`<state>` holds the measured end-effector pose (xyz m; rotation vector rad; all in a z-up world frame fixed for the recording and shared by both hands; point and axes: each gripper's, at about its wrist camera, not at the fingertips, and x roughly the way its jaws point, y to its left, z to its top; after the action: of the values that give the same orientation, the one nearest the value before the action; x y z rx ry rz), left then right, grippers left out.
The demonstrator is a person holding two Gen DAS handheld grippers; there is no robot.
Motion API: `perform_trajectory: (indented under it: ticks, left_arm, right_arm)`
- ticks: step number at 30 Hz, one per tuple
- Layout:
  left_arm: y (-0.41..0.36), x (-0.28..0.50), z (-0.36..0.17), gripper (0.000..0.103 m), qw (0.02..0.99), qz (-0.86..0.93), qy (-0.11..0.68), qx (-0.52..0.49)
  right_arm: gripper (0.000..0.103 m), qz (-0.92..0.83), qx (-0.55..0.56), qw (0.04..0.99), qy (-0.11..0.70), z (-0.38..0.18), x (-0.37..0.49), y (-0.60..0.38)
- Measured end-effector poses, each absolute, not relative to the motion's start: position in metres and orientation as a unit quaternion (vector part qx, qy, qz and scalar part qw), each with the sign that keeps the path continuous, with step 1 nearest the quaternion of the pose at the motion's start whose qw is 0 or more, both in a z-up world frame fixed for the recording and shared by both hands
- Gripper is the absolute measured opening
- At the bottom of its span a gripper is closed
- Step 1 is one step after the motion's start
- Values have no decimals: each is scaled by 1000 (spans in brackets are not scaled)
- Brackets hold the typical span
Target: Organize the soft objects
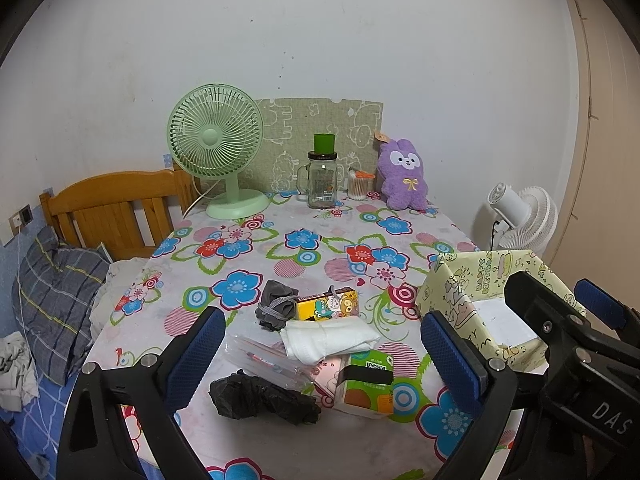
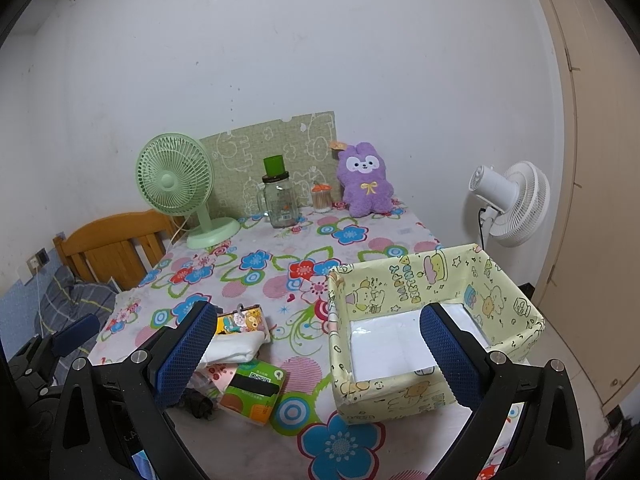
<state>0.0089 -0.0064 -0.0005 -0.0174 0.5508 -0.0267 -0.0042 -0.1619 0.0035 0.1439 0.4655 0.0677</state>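
A pile of soft items lies near the table's front: a crumpled black bag (image 1: 262, 398), a folded white cloth (image 1: 328, 339), a grey drawstring pouch (image 1: 276, 305), a yellow cartoon tissue pack (image 1: 328, 303), a green tissue pack (image 1: 370, 384) and a clear plastic packet (image 1: 260, 354). A pale yellow open box (image 2: 432, 320) stands to the right, with nothing in it but a white liner. My left gripper (image 1: 324, 356) is open above the pile. My right gripper (image 2: 316, 356) is open, its right finger over the box. The green pack (image 2: 254, 390) and white cloth (image 2: 236, 346) also show in the right wrist view.
At the table's back stand a green fan (image 1: 218, 148), a glass jar with a green lid (image 1: 322, 178), a cotton swab jar (image 1: 358, 186) and a purple plush toy (image 1: 402, 174). A wooden headboard (image 1: 112, 208) and grey pillow (image 1: 56, 300) lie left; a white fan (image 2: 508, 204) stands right.
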Motion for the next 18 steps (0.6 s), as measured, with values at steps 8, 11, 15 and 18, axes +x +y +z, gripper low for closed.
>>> perform_trajectory:
  ticks: [8,11,15,18]
  left_arm:
    - [-7,7,-1,98,962,-12,271,-8]
    - [-7,7,-2,98,962,-12,271,-8]
    - [-8,6,-3,98,963,-8,271,-9]
    - [-6,5,-8,98,962,-8,272,-9]
  right_arm:
    - [102,33,71,970,230,4,-4,-162]
    - [102,34,71,970,230,4,-4,-162]
    - [100,34,68,970,231,5,-6,-158]
    - [100,36,66,969,234,3,-6,-154]
